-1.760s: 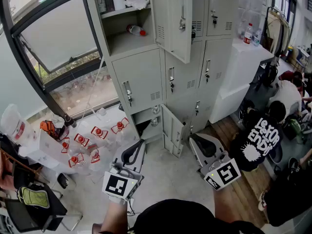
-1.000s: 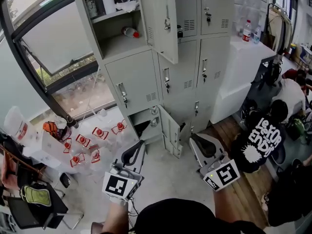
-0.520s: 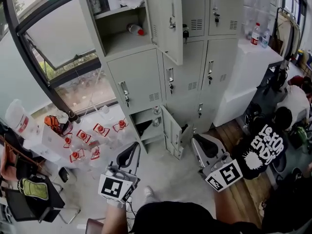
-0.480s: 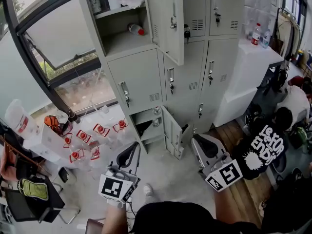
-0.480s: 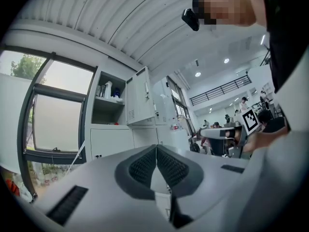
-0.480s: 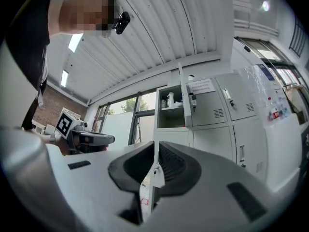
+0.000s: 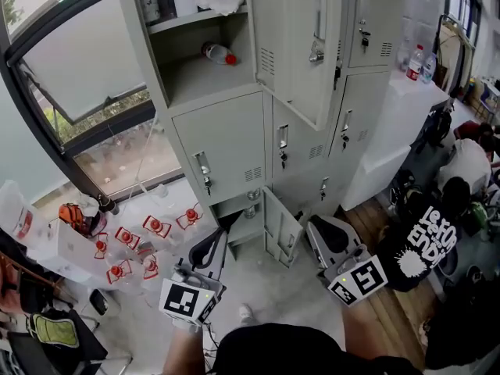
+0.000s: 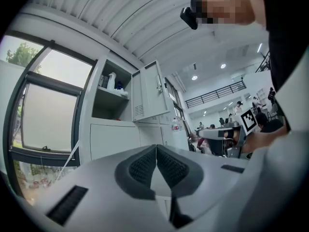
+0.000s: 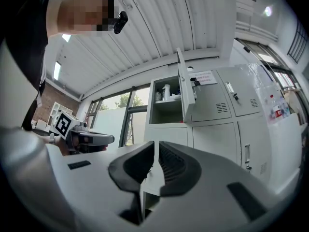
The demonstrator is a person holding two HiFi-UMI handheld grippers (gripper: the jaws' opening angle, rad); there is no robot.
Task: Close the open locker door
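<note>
Open locker door [image 7: 301, 49]: top row of the grey locker bank [image 7: 226, 143], swung out toward the camera. It is a tall pale grey panel with vent slots near its hinged side and a metal latch handle [image 7: 316, 31] at the free edge. It covers part of the closed lockers to its right. In the left gripper view the door [image 8: 149, 96] stands out from the cabinet; in the right gripper view [image 9: 184, 93] it shows nearly edge-on.

The compartment behind it is exposed, with a red-capped bottle [image 7: 218, 52] lying on its shelf and more items on the shelf above. A small bottom-row door [image 7: 282, 226] also hangs ajar.

Left gripper [image 7: 211, 244] is low, above the floor, well apart from the open door, jaws pressed together and holding nothing [image 8: 156, 149]. Right gripper [image 7: 320, 230] is low too, near the bottom door, jaws all but together with a thin slit, empty [image 9: 155, 148].

Red-capped bottles [image 7: 148, 237] are clustered on the floor by the window.
</note>
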